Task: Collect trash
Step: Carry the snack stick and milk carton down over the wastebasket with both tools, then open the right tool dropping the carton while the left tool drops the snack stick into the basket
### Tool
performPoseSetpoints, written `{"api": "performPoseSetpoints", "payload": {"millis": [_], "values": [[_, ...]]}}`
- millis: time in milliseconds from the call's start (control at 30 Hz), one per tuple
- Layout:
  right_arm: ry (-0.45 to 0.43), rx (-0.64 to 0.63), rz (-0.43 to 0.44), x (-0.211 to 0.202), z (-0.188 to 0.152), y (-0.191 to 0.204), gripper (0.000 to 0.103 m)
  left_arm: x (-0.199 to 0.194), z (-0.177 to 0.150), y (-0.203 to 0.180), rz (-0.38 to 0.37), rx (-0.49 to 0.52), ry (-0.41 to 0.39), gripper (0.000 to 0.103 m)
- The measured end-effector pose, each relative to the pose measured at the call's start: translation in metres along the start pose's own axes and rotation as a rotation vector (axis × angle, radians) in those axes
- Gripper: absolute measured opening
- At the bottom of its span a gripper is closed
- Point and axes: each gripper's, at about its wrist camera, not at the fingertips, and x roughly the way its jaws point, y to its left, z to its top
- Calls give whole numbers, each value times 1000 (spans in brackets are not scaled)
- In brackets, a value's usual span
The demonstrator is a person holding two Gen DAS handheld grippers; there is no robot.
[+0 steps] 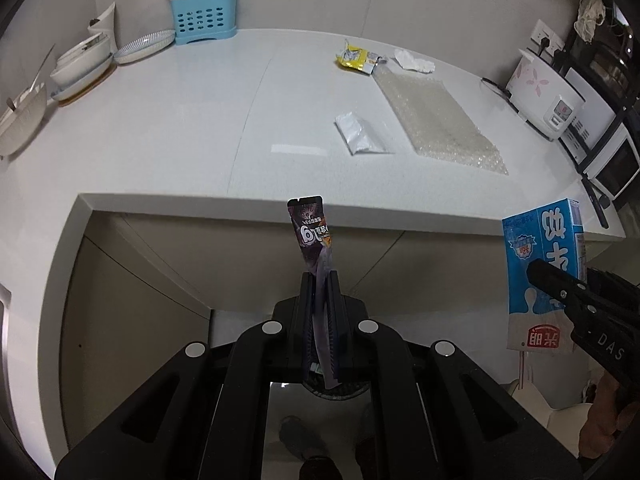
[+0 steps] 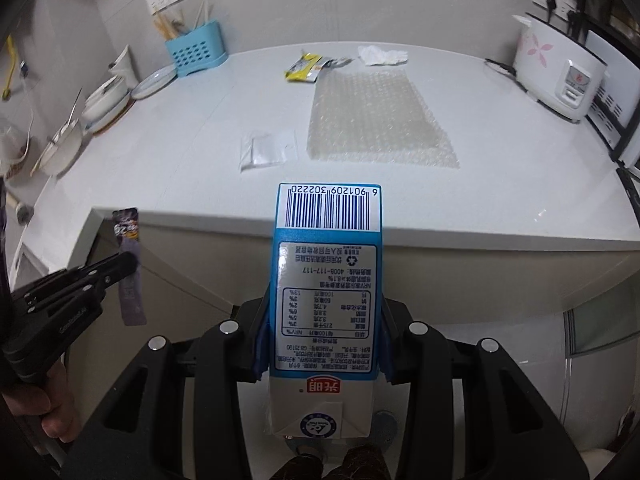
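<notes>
A white kitchen desk [image 1: 160, 128] spreads below both cameras. Nearest, just off its front edge, the left tongs [image 1: 320, 280] pinch a slim dark purple snack sachet [image 1: 310, 228], and the right tongs [image 2: 322, 312] clamp a blue-and-white milk carton [image 2: 326, 272]. Farther back on the desk lie a small clear plastic packet [image 1: 360, 136], a bubble-wrap sheet [image 1: 436, 120], a yellow wrapper [image 1: 354, 58] and crumpled white tissue [image 1: 414, 62].

Glossy cardboard milk carton [image 2: 326, 280]; shiny, perhaps foil, wrapper [image 1: 314, 236].

soft, even indoor light, sharp focus, strong fisheye bending and dark corners at the edges.
</notes>
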Motion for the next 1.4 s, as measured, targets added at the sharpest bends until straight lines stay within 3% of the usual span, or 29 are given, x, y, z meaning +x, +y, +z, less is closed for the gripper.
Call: {"api": "performPoseSetpoints", "payload": {"millis": [367,767,1000,1300,1400], "values": [[112,-47,25,114,-90,-14,39,102,-90,4,-9,-33,89,6],[214,-76,58,306,-206,-27,39,251,-204,22,-24,-32,209,6],[267,-58,42,392,-240,-33,39,313,-245,28,-12,-21,280,6],[320,-95,43,457,-262,-26,39,370,-269,31,-2,-21,337,6],[328,-77,54,461,-266,-31,55,382,-273,33,-1,-16,354,6]]}}
